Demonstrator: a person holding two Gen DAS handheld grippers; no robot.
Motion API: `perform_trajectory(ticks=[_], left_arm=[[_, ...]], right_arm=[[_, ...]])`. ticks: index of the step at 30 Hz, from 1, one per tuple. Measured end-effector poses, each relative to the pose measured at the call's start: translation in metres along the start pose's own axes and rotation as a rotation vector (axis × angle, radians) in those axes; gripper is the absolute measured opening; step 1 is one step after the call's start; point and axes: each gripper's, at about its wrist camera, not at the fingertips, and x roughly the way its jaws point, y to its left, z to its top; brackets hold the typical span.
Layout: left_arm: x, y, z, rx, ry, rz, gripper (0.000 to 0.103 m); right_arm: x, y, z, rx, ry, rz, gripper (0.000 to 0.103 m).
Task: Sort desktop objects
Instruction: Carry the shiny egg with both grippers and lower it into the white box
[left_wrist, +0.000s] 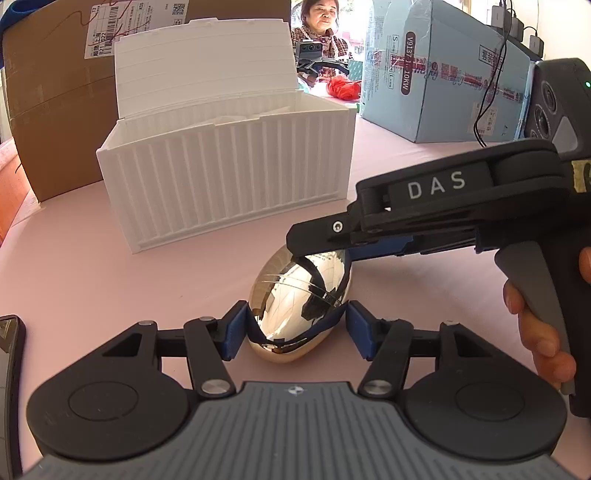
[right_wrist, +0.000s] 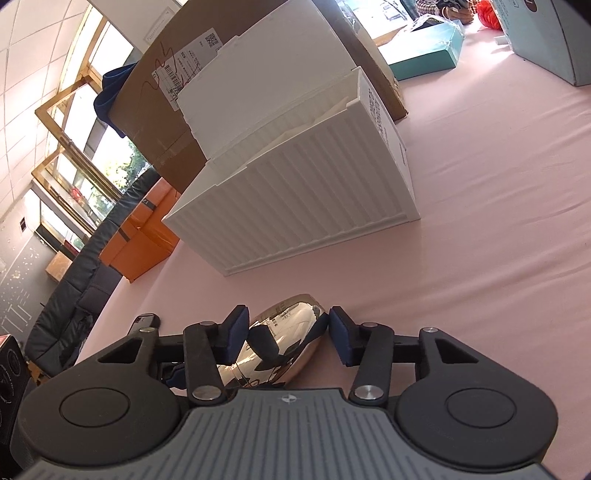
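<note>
Lying on the pink bench (left_wrist: 74, 258), a mirror-bright golden egg-shaped object (left_wrist: 299, 306) sits in front of the white ribbed storage box (left_wrist: 229, 173), whose lid stands raised against a brown cardboard carton (left_wrist: 55, 110). Going from left to right, the left gripper (left_wrist: 295, 328) has its blue-padded fingers (left_wrist: 232, 328) spread apart on either side of the egg's near end, close to its flanks without clearly pressing them. Further right, the right gripper (left_wrist: 317, 245) reaches in sideways over the egg's far end; from its own camera its fingers (right_wrist: 341, 336) also stand apart astride the shiny shell (right_wrist: 280, 347). A pale blue carton (left_wrist: 436, 70) stands at the far right.
</note>
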Motion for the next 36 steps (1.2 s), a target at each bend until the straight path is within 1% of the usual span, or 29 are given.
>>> perform_trajectory(ticks=[6,11,14,19,26,32,36], left_arm=[[-0.003,0.005,0.001,-0.023,-0.011,-0.006,0.054],[-0.012,0.008,0.003,-0.045,-0.05,-0.021,0.054],[-0.019,0.01,0.006,-0.054,-0.085,-0.027,0.054],[-0.041,0.009,0.013,-0.048,-0.171,-0.021,0.054],[-0.06,0.017,0.034,-0.091,-0.216,-0.059,0.054],[-0.069,0.024,0.055,-0.09,-0.228,-0.054,0.054],[-0.078,0.027,0.075,-0.063,-0.25,-0.032,0.054]], right_arm=[[-0.004,0.004,0.001,-0.017,-0.02,0.012,0.038],[-0.011,0.007,0.002,-0.029,-0.047,0.029,0.037],[-0.017,0.011,0.004,-0.043,-0.071,0.04,0.037],[-0.033,0.022,0.008,-0.061,-0.125,0.074,0.036],[-0.057,0.044,0.021,-0.107,-0.201,0.102,0.033],[-0.062,0.059,0.037,-0.13,-0.242,0.115,0.032],[-0.065,0.067,0.052,-0.132,-0.27,0.137,0.032]])
